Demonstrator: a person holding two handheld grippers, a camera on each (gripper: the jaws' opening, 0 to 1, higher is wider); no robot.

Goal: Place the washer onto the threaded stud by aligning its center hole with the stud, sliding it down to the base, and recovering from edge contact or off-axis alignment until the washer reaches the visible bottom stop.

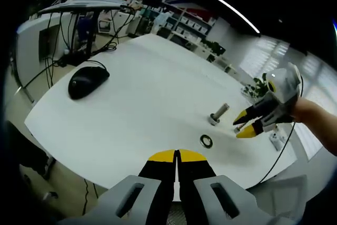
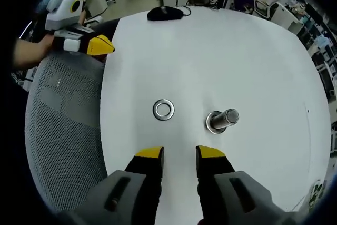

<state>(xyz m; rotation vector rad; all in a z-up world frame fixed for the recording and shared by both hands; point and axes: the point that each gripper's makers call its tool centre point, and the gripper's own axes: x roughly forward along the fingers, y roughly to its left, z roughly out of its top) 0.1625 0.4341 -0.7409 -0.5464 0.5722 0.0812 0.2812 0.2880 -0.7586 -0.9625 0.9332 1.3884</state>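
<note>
Right claw [image 2: 180, 153] open above table [image 2: 253, 51], left claw [image 1: 176, 155] clenched empty; washer [image 2: 164, 109] flat beside stud [image 2: 222, 120], unthreaded; risks skidding washer under off-centre pinch.

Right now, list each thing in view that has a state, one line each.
washer: flat on the table, beside the stud, not threaded on.
threaded stud: upright on its base, bare.
left gripper: shut, empty.
right gripper: open, empty, near the washer and stud.
mouse: resting on the table, untouched.
</note>
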